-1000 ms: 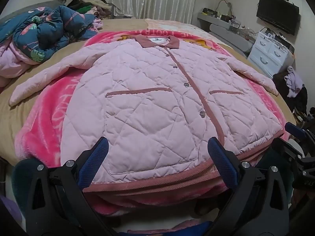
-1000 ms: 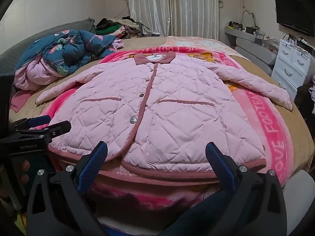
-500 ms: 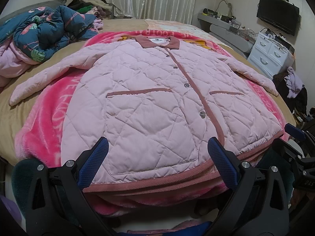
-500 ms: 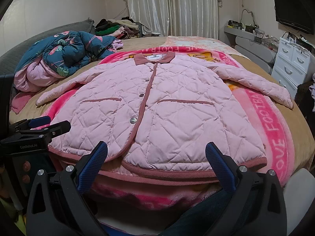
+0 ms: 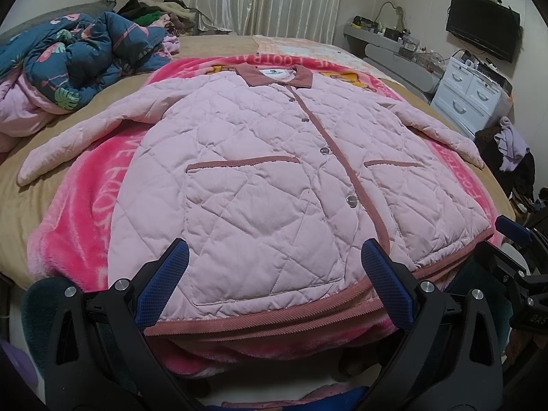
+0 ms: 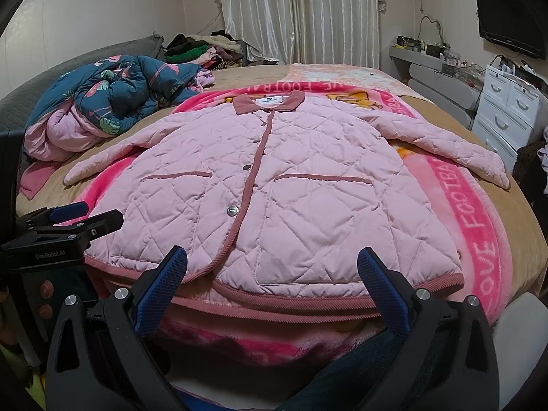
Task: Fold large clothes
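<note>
A pink quilted jacket [image 5: 260, 185] [image 6: 281, 191] lies flat, front up and buttoned, on a bright pink blanket [image 5: 85, 226] on the bed, collar far, both sleeves spread out to the sides. My left gripper [image 5: 274, 274] hovers open just short of the jacket's left hem, holding nothing. My right gripper [image 6: 272, 274] hovers open in front of the right hem, also with nothing between its blue pads. In the right wrist view the left gripper [image 6: 68, 219] shows at the left edge; in the left wrist view the right gripper [image 5: 513, 236] shows at the right edge.
A crumpled blue floral quilt [image 5: 75, 61] and a pile of clothes [image 6: 202, 46] sit at the bed's far left. A white drawer unit [image 5: 472, 92], a wall TV [image 5: 483, 30] and a cluttered shelf stand right. Tan bed sheet [image 6: 527, 226] surrounds the blanket.
Both views have risen very slightly, showing a little more of the far wall. The jacket lies as before and both grippers stay open.
</note>
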`<state>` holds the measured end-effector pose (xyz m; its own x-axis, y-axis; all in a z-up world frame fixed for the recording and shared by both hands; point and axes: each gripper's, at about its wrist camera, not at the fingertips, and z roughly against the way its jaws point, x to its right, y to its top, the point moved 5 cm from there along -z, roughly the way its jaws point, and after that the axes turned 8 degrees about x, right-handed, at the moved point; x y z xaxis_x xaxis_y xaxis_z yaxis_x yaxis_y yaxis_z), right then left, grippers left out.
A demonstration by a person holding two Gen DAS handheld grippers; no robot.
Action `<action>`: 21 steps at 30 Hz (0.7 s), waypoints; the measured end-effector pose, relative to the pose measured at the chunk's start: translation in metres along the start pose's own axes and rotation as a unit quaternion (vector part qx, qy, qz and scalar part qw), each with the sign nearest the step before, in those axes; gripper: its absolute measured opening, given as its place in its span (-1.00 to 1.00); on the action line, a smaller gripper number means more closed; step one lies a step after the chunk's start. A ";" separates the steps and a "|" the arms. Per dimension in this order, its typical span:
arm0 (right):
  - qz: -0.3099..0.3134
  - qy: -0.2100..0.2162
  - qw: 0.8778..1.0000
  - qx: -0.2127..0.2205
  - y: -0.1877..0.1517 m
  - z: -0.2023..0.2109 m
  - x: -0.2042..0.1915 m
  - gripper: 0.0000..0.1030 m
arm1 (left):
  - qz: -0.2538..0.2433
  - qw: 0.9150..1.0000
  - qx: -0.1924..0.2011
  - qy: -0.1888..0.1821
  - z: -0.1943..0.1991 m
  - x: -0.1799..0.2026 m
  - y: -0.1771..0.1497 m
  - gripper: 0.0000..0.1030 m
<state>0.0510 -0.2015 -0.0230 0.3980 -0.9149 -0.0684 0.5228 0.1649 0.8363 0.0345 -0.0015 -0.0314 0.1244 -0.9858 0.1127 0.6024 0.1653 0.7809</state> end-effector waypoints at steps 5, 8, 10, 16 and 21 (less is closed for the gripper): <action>-0.001 -0.001 1.000 0.000 0.000 0.000 0.000 0.92 | 0.000 1.000 0.000 0.000 0.000 0.000 0.000 0.83; 0.000 0.000 1.000 0.000 0.000 0.000 0.000 0.92 | 0.000 1.000 0.001 0.001 0.000 0.000 0.000 0.83; -0.001 0.000 1.000 0.001 0.000 0.000 0.000 0.92 | 0.000 1.000 0.000 0.000 0.000 0.000 0.000 0.83; -0.001 0.000 1.000 0.001 0.000 0.000 0.000 0.92 | 0.000 1.000 0.001 0.001 0.001 0.000 0.000 0.83; -0.002 0.001 1.000 0.001 -0.001 0.000 0.000 0.92 | -0.001 1.000 0.001 0.000 0.001 -0.002 0.002 0.83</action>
<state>0.0508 -0.2019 -0.0235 0.3971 -0.9149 -0.0724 0.5234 0.1609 0.8368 0.0347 0.0005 -0.0292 0.1231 -0.9861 0.1118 0.6004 0.1637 0.7828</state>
